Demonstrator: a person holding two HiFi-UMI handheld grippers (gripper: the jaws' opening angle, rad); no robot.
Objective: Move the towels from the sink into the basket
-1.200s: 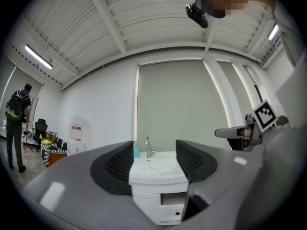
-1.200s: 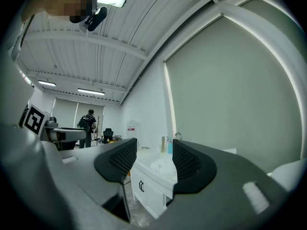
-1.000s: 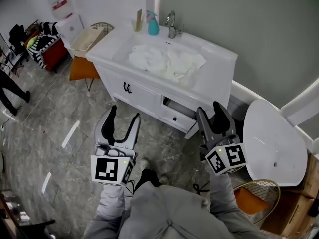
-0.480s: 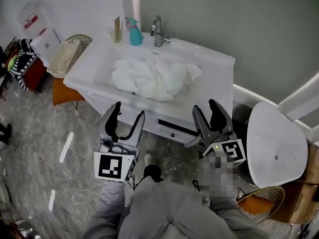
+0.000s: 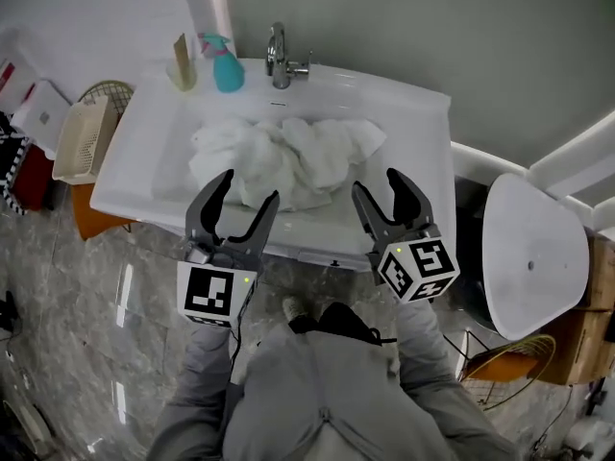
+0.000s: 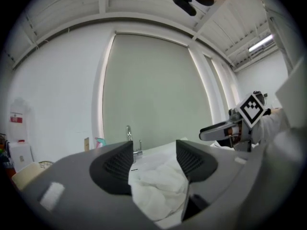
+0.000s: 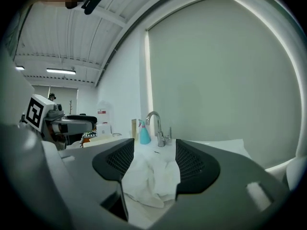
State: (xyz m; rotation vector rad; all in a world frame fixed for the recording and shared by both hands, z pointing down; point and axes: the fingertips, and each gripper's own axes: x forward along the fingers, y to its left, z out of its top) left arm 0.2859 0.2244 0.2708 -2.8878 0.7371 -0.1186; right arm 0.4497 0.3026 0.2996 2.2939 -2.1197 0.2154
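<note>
A heap of white towels (image 5: 283,161) fills the basin of the white sink (image 5: 423,113). My left gripper (image 5: 248,188) hovers at the sink's front edge, open and empty, with the towels (image 6: 160,186) showing through its gap. At the front right my right gripper (image 5: 378,182) is also open and empty. Its jaws have just been opening, and the towels (image 7: 151,181) lie ahead of them. A cream slatted basket (image 5: 82,137) rests on an orange seat left of the sink.
A chrome faucet (image 5: 279,56), a teal spray bottle (image 5: 226,65) and a small wooden piece (image 5: 181,60) stand at the sink's back. A white round table (image 5: 533,257) is at the right, with a wire-and-orange chair (image 5: 500,373) below it.
Both grippers have come forward from over the floor to the sink's front edge. The right jaws stand a little wider than before.
</note>
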